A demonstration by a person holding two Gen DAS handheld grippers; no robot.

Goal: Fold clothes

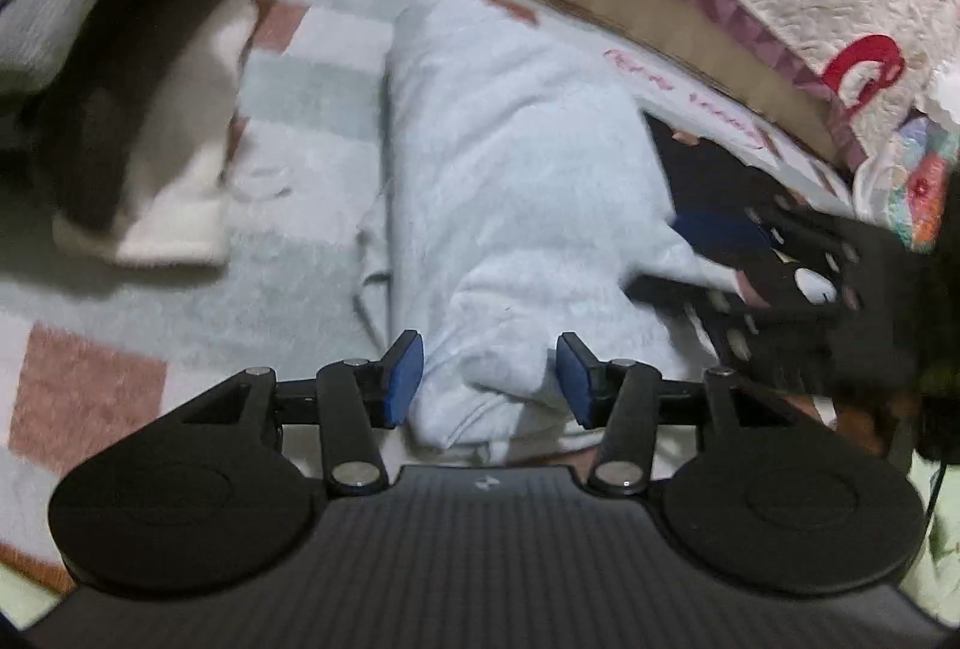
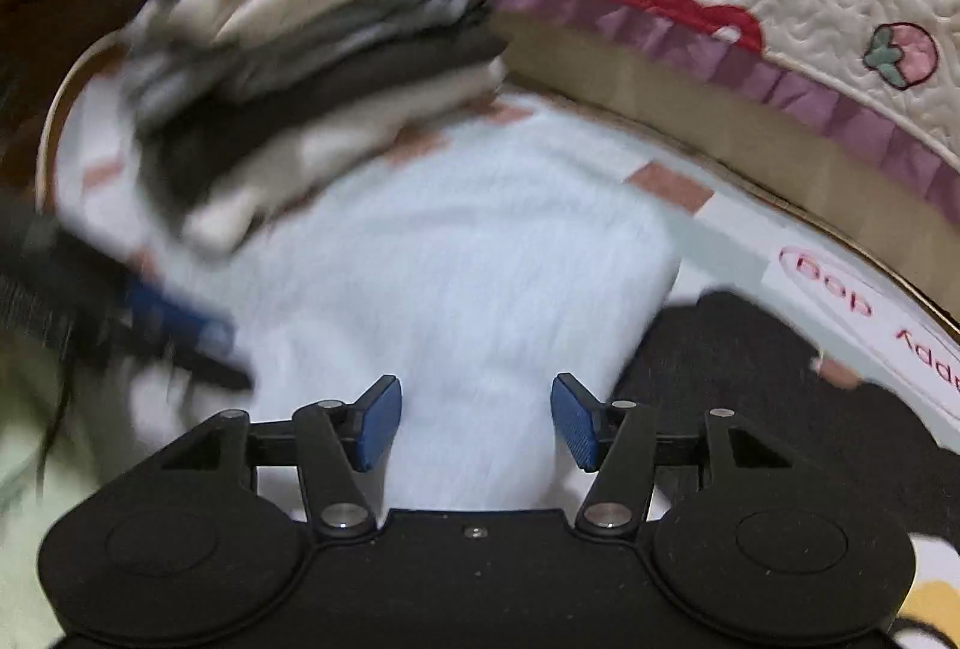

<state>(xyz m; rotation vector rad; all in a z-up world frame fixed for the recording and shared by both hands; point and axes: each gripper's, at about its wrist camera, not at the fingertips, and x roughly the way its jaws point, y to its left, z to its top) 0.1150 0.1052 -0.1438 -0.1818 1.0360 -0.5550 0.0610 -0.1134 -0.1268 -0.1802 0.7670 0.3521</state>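
Pale-blue garment (image 1: 510, 181) lies folded between both grippers' released fingers (image 1: 403, 379), beside stacked clothes (image 2: 312, 67).

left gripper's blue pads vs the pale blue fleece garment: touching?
Cannot tell. In the left wrist view the left gripper stands open astride a fold of the pale blue fleece garment; the blue pads sit right at its edges, no clear gap.

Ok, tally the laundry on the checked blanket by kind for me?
Pale blue garment: 1
Black garment: 1
Stack of folded clothes: 1 (layers too blurred to count)
Total: 3
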